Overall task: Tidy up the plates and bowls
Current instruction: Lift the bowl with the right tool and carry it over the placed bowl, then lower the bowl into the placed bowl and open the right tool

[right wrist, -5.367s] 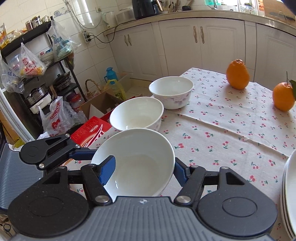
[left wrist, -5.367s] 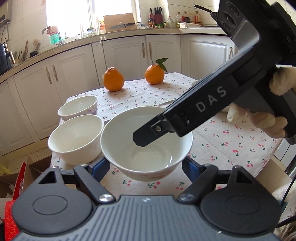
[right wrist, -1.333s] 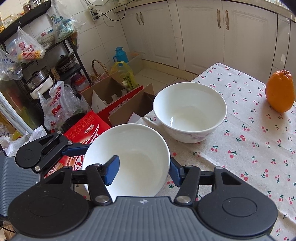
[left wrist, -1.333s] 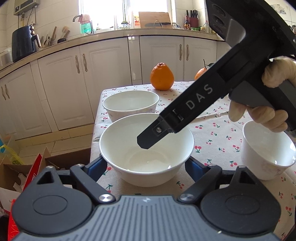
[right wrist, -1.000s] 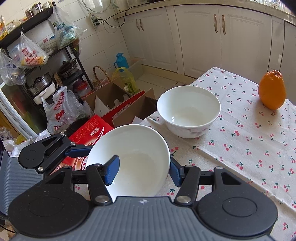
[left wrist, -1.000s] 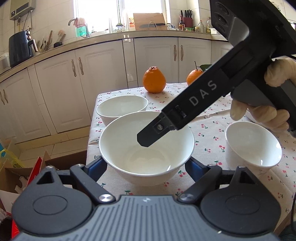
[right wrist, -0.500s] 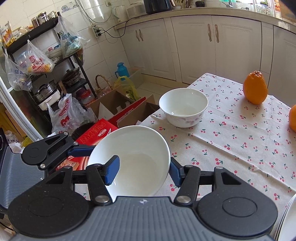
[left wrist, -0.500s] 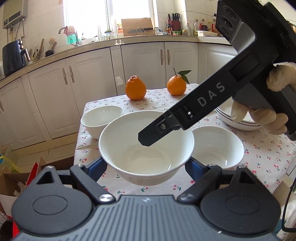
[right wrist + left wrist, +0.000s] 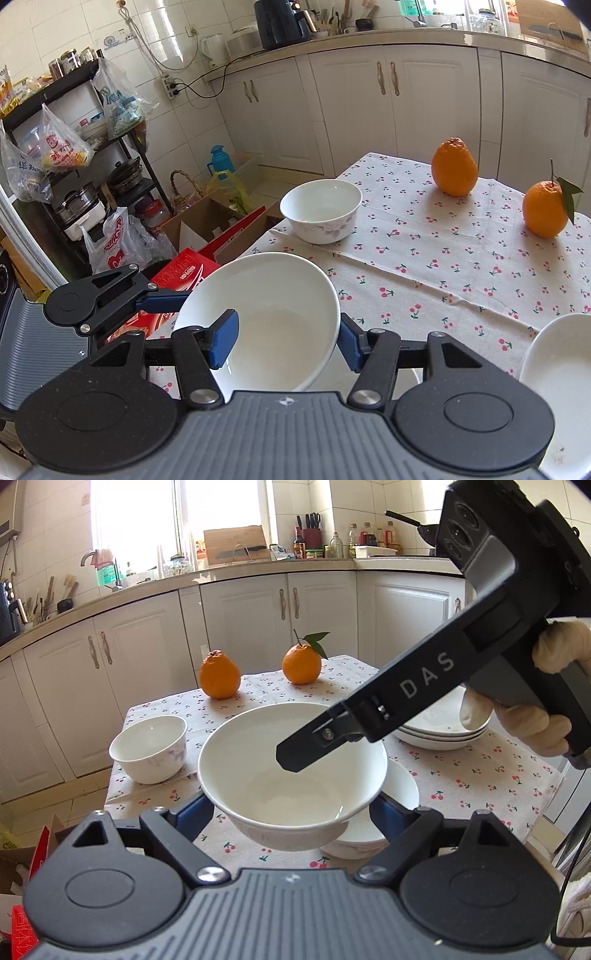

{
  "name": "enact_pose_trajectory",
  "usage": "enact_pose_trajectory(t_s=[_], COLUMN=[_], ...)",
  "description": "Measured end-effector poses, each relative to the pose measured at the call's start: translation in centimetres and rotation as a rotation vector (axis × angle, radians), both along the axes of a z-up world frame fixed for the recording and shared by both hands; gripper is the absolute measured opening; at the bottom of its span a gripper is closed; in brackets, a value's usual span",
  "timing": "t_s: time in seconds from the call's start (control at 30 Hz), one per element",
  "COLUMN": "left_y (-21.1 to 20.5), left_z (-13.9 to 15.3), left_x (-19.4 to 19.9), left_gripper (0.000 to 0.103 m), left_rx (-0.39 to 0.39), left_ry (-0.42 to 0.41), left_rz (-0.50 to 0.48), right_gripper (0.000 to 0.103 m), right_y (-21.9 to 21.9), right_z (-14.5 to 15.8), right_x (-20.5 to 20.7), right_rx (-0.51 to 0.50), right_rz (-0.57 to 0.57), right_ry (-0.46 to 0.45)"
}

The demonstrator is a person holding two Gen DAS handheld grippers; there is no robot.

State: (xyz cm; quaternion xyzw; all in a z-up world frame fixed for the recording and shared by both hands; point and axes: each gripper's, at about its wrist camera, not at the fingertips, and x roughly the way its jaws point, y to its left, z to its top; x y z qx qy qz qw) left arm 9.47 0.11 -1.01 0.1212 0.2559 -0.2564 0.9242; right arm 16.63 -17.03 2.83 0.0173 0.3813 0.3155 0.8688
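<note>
left wrist view: held bowl above a second bowl

lower centre: left gripper (image 9: 295, 812), blue pads either side of a white bowl (image 9: 291, 779); whether they press its wall cannot be told. right gripper (image 9: 286, 338) clamped on that bowl's rim, one pad inside, one outside, bowl tilted in the right wrist view. just behind and below, lower right of centre: second white bowl (image 9: 391, 812) on the cherry-print tablecloth (image 9: 480, 775). centre left: floral bowl (image 9: 149, 747), standing apart. centre right: plate stack (image 9: 439, 731). upper centre, far edge: two oranges (image 9: 219, 674).
</note>
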Motion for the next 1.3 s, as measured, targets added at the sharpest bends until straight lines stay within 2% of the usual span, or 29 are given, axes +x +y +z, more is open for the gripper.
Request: enact_pose_trajectory(t_s=[0.43,1.3], left_y=[-3.1,-3.8], left_z=[-1.3,-2.9], left_x=[0.3,1.4], left_gripper=[0.091,0.092], left_rx=[-0.002,-0.008], left_ry=[0.049,0.108], left_rz=[-0.077,-0.1], right_gripper=[0.063,0.065], right_y=[-3.8,-4.4], right_z=[-1.7,-3.1], right_x=[-1.1,-0.5], right_rx=[-0.01,-0.032], right_rz=[-0.098,-0.138], right_ry=[0.036,0.069])
